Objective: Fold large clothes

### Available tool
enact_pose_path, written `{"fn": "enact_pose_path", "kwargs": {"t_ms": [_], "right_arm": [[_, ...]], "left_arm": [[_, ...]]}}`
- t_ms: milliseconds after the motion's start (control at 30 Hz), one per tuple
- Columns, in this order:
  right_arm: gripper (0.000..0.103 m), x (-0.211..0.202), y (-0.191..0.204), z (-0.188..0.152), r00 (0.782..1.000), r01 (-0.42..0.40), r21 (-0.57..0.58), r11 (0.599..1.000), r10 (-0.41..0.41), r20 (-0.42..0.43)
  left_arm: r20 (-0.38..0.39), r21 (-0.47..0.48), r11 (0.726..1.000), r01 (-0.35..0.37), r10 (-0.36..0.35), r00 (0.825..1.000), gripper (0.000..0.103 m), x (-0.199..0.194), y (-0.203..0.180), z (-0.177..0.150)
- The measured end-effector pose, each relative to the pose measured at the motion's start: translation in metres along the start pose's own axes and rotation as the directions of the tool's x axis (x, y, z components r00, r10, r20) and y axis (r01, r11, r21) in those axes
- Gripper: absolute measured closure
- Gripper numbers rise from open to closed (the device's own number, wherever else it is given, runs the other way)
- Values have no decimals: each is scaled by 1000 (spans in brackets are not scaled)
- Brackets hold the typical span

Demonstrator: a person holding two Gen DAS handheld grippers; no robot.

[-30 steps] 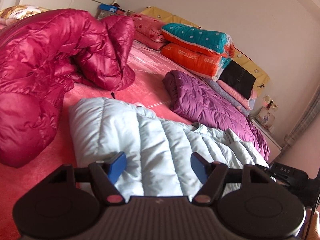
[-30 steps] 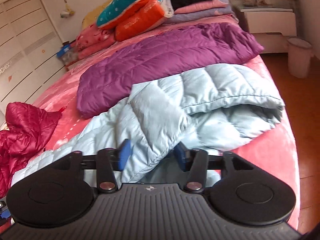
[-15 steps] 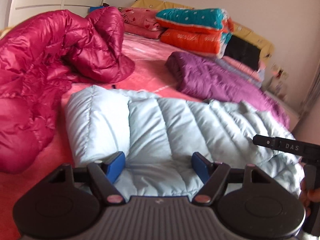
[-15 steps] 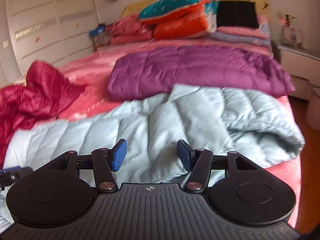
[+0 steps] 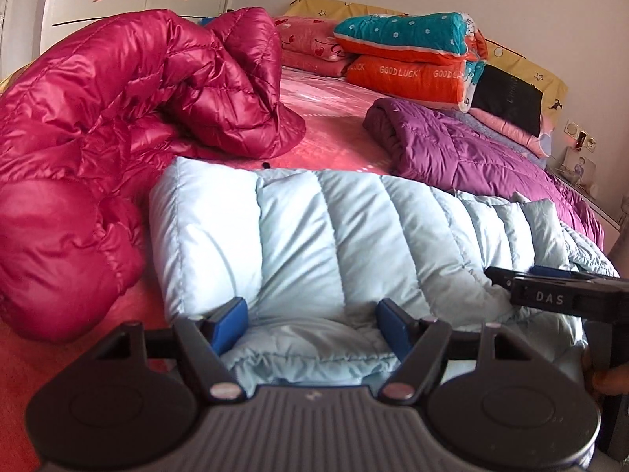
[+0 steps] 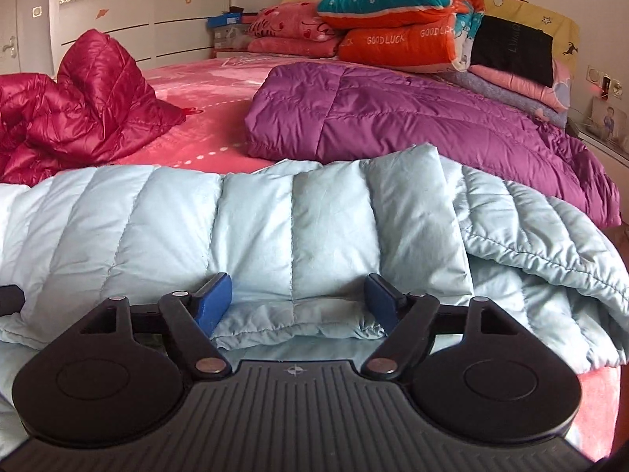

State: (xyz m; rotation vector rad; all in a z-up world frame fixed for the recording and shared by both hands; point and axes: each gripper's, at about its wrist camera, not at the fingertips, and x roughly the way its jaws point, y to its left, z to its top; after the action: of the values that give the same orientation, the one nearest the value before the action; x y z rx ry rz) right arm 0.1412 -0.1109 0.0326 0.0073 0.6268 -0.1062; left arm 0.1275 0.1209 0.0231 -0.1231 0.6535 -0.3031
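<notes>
Pale blue down jacket [image 5: 338, 244] lies on the pink bed [image 5: 330, 133] along its near edge, long axis running left to right across both views. Quilted channels cross that axis, near to far. Its squared-off end points left, stopping just beside the crimson down jacket [image 5: 118, 129]. The right end is bunched and rolls over the bed's right edge in the right wrist view [image 6: 550, 244]; whether that bulge is a hood or a sleeve is hard to say. One puffy panel is folded on top there, its corner standing up toward the far side.

Left gripper [image 5: 310, 324]: fingers spread wide, blue pads on either side of the jacket's near hem, nothing pinched. Pads appear to rest on or just above the fabric.

Right gripper [image 6: 297, 305]: also spread wide, over the near hem further right, nothing held. It shows in the left wrist view as a black bar marked DAS [image 5: 558, 295], over the jacket's right part.

Crimson jacket heaped at far left, crumpled. Purple down jacket [image 6: 412, 118] lies flat beyond the blue one, apart from it on the left, touching or overlapped on the right. Stacked teal and orange quilts [image 6: 397, 27] against the yellow headboard [image 6: 526, 11] at the far end, pink pillows [image 6: 291, 31] left of them. White wardrobe [image 6: 118, 8] far left.
</notes>
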Motion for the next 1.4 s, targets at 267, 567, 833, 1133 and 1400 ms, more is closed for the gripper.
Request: {"fn": "enact_pose_path", "kwargs": {"t_ms": [267,567,833,1133,1400], "right_arm": [[1,11,-3,-10,1000,-8,17,1000,8,6],[0,12,-3,-16,1000,1,20,1000,-1,20],[0,-24,-3,-11,999,37,4,999,-37,-16],[0,-91,-15,-54,999,46,31,998,-45,-24],[0,-136,-12,-96,996,84,-76,994,-87,-35]], "left_arm": [[10,38,999,-22,22,1000,29,7,-6,-4],[33,53,998,-28,26,999,28,0,-11,-2],[95,96,995,31,-40,995,28,-44,-20,-16],[63,178,984,9,-20,998,28,-71,-36,-49],[22,269,963,6,-12,1000,28,-96,-54,-75]]}}
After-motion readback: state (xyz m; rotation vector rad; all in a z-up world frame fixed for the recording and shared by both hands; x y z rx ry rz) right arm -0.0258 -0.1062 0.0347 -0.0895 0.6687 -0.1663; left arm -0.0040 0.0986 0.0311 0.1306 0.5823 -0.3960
